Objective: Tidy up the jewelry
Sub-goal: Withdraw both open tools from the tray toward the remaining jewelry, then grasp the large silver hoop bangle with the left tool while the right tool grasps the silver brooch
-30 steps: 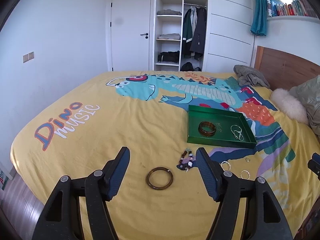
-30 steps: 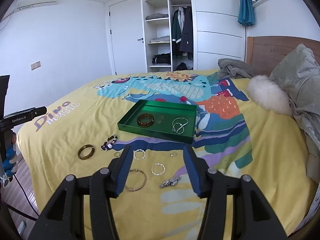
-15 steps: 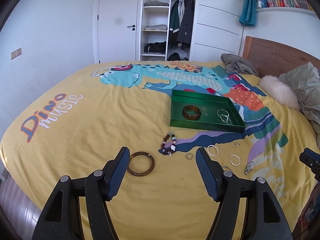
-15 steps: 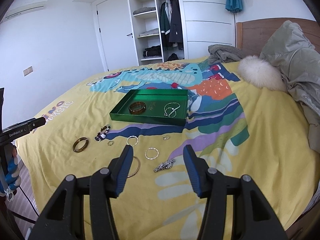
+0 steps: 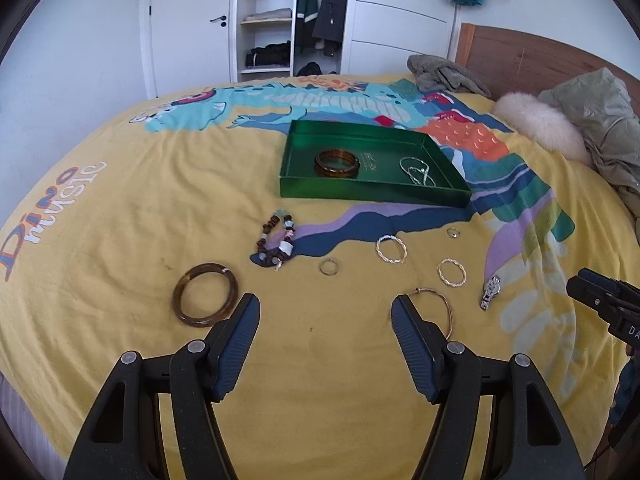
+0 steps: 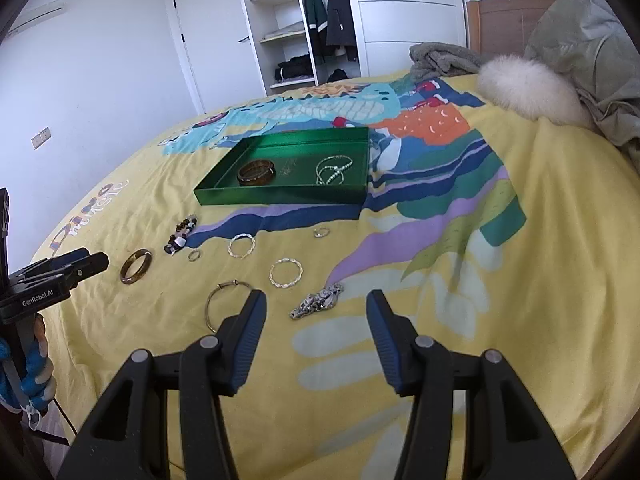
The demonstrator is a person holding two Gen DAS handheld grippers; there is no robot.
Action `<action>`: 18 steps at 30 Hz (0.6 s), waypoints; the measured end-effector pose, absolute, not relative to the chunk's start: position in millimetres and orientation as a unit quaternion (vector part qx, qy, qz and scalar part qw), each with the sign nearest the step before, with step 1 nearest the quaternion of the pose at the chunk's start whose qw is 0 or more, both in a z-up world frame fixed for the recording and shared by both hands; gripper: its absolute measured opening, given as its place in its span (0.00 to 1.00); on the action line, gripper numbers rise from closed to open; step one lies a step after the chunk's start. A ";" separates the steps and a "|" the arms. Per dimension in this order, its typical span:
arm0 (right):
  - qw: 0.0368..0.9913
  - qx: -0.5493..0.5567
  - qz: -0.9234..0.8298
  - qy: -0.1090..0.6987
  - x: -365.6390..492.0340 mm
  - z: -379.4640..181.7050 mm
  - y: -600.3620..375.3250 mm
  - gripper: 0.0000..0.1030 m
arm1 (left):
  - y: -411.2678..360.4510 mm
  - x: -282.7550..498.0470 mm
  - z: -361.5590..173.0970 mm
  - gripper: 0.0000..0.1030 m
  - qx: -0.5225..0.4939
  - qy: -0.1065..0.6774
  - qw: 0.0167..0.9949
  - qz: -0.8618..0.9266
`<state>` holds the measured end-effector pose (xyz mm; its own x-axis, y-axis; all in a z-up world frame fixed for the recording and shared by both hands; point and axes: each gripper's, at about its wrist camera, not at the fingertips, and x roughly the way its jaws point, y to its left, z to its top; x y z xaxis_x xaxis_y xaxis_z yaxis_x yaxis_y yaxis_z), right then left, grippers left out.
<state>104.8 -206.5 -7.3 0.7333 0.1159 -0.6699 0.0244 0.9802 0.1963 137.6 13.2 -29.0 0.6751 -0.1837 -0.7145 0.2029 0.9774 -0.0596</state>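
L gripper [image 5: 325, 314]: jaws spread, nothing betw, above yellow bedspread [image 5: 120, 208]. R gripper [image 6: 316, 310]: jaws apart, empty, sparkly silver brooch-like piece [image 6: 318, 301] just ahead. Loose items near green rectangular tray [image 5: 372, 194]: brown translucent resin bangle [image 5: 205, 294], dark beaded bracelet [image 5: 276, 245], thin gold wire hoop [image 5: 438, 306], twisted silver rings [image 5: 391, 249]. Tray holds amber bangle [image 5: 337, 163] + silver chain [image 5: 418, 171]. Prob all light. Bangle stiff, smooth, may slip: pinch across rim. Beads floppy: grab mid-strand. Hoop thin, flat on soft cloth: hard to get under.
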 end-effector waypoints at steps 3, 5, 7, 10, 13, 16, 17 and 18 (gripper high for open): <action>0.919 0.102 0.026 0.379 115.2 -24.2 -209.4 0.49 | -1.2 146.1 -45.7 0.65 0.023 0.405 0.906 -0.118; 0.915 0.105 0.027 0.389 122.2 -35.0 -210.7 0.49 | -11.2 152.3 -57.6 0.64 0.031 0.416 0.900 -0.128; 0.911 0.108 0.029 0.398 128.8 -44.3 -211.7 0.49 | -21.0 158.4 -68.9 0.62 0.037 0.428 0.892 -0.139; 0.904 0.112 0.034 0.412 140.2 -58.8 -211.7 0.49 | -33.2 167.5 -84.6 0.59 0.046 0.445 0.881 -0.154; 0.898 0.115 0.039 0.424 150.7 -71.9 -210.9 0.49 | -44.0 178.4 -96.3 0.56 0.050 0.459 0.871 -0.168; 0.892 0.120 0.045 0.433 160.2 -82.1 -211.0 0.49 | -52.3 191.1 -105.8 0.52 0.050 0.473 0.860 -0.182; 0.891 0.122 0.046 0.436 163.2 -85.1 -211.0 0.49 | -54.9 195.2 -109.0 0.50 0.050 0.478 0.857 -0.186; 0.889 0.124 0.047 0.437 165.3 -86.9 -211.0 0.49 | -57.6 199.0 -112.2 0.48 0.052 0.482 0.854 -0.189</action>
<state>165.3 -211.0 -86.9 0.6131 0.1928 -0.7661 0.0244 0.9647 0.2624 199.0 -57.6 -112.2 0.4634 -0.2720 -0.8434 0.3723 0.9234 -0.0933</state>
